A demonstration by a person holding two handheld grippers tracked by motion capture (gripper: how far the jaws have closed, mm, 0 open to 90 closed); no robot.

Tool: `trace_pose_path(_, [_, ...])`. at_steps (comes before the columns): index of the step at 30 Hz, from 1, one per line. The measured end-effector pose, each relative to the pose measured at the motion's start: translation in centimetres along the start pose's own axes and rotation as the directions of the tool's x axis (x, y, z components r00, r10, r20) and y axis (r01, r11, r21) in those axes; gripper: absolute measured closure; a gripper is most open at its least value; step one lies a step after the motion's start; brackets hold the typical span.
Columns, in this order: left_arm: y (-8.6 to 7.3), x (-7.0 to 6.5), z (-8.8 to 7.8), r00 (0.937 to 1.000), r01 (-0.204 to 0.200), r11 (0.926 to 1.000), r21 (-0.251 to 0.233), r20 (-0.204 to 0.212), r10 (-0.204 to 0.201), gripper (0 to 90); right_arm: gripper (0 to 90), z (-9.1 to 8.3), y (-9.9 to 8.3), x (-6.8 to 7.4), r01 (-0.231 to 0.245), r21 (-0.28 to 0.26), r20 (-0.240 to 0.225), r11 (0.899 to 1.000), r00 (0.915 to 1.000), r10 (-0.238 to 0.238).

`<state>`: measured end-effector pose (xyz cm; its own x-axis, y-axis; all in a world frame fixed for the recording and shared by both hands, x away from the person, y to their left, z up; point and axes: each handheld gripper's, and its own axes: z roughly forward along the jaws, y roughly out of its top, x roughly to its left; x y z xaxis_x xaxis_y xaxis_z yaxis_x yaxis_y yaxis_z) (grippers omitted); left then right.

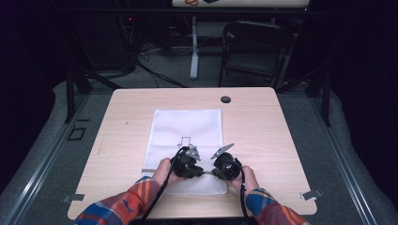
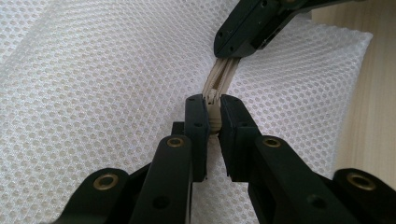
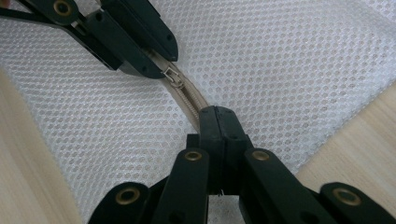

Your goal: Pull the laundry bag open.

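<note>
mesh bag (image 1: 187,126), zipper (image 3: 187,100) running left-right

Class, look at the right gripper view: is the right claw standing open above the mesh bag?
No: the right claw is shut on the beige zipper of the white mesh bag.

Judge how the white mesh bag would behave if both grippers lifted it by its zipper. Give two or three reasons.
The mesh bag would probably sag: its thin netting already bunches around the zipper. It looks light, since it is mostly holes. The left gripper and right gripper are shut on the zipper tape, so it likely won't slip.
</note>
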<state>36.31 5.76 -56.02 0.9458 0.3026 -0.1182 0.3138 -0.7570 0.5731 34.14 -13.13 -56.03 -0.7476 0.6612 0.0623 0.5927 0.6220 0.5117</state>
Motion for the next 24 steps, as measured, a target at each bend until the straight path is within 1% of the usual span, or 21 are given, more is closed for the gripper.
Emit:
trace_pose_path(2, [0.0, 0.0, 0.0, 1.0, -0.002, 1.0, -0.003, -0.001, 0.002, 81.7, 90.0, 0.0, 0.0, 0.0, -0.002, -0.003, -0.003, 1.0, 1.0, 0.002])
trace_pose_path(4, [-0.1, 0.1, 0.0, 0.9999, 0.003, 0.9999, -0.013, 0.011, -0.003, 81.7, 90.0, 0.0, 0.0, 0.0, 0.004, -0.001, -0.004, 1.0, 1.0, -0.004])
trace_pose_path(5, [-0.1, 0.1, 0.0, 0.9999, -0.001, 0.9999, -0.012, 0.013, 0.001, 81.7, 90.0, 0.0, 0.0, -0.1, 0.008, 0.005, -0.004, 1.0, 1.0, -0.008])
trace_pose_path(6, [-0.1, 0.1, -0.1, 0.9999, 0.001, 0.9999, -0.011, 0.013, 0.0, 81.7, 90.0, 0.0, 0.0, 0.0, 0.002, -0.002, -0.003, 1.0, 1.0, -0.002])
trace_pose_path(7, [-0.1, 0.1, -0.1, 1.0, -0.002, 0.9999, -0.01, 0.0, 0.002, 81.7, 90.0, 0.0, 0.1, 0.0, 0.008, 0.008, -0.008, 1.0, 0.9999, -0.008])
trace_pose_path(8, [-0.1, 0.1, -0.2, 1.0, 0.0, 1.0, -0.008, 0.002, 0.0, 81.7, 90.0, -0.1, 0.1, 0.0, 0.008, 0.01, -0.006, 1.0, 1.0, -0.008])
trace_pose_path(9, [-0.3, 0.1, -0.4, 1.0, 0.0, 1.0, -0.006, -0.007, 0.0, 81.7, 90.0, -0.1, 0.1, 0.0, 0.008, 0.009, -0.002, 1.0, 1.0, -0.008])
trace_pose_path(11, [-0.6, 0.3, -0.6, 0.9999, 0.011, 0.9999, -0.011, 0.004, -0.011, 81.7, 90.0, 0.0, 0.1, 0.1, 0.012, 0.009, 0.004, 1.0, 0.9999, -0.012])
trace_pose_path(12, [-0.7, 0.3, -0.7, 0.9999, 0.01, 0.9999, -0.007, -0.004, -0.01, 81.7, 90.0, -0.1, 0.1, 0.0, 0.019, 0.017, 0.0, 1.0, 0.9998, -0.019])
trace_pose_path(13, [-0.7, 0.4, -0.8, 0.9999, 0.012, 0.9998, -0.015, 0.001, -0.012, 81.7, 90.0, -0.1, 0.1, 0.0, 0.018, 0.015, -0.001, 1.0, 0.9998, -0.018])
trace_pose_path(14, [-0.8, 0.4, -0.9, 0.9999, 0.012, 0.9999, -0.01, 0.003, -0.012, 81.7, 90.0, -0.1, 0.1, 0.0, 0.016, 0.015, -0.002, 1.0, 0.9999, -0.016])
trace_pose_path(18, [-0.9, 0.3, -1.2, 0.9999, 0.015, 0.9999, -0.008, -0.006, -0.015, 81.6, 90.0, -0.1, 0.1, 0.0, 0.019, 0.018, -0.001, 1.0, 0.9998, -0.019])
trace_pose_path(21, [-1.1, 0.3, -1.3, 0.9999, 0.01, 0.9999, -0.008, -0.003, -0.01, 81.6, 90.0, -0.1, 0.1, 0.0, 0.022, 0.023, -0.004, 0.999, 0.9997, -0.022])
trace_pose_path(22, [-1.2, 0.4, -1.3, 0.9999, 0.016, 0.9998, -0.012, 0.001, -0.016, 81.7, 90.0, 0.0, 0.1, -0.1, 0.017, 0.018, -0.01, 1.0, 0.9998, -0.017])
trace_pose_path(23, [-1.3, 0.4, -1.4, 0.9999, 0.012, 0.9999, -0.007, -0.002, -0.012, 81.6, 90.0, -0.1, 0.1, -0.1, 0.019, 0.026, -0.012, 0.999, 0.9997, -0.019])
trace_pose_path(24, [-1.3, 0.5, -1.4, 0.9998, 0.018, 0.9998, -0.012, 0.003, -0.018, 81.6, 90.0, -0.1, 0.1, -0.1, 0.02, 0.027, -0.012, 0.999, 0.9997, -0.02])
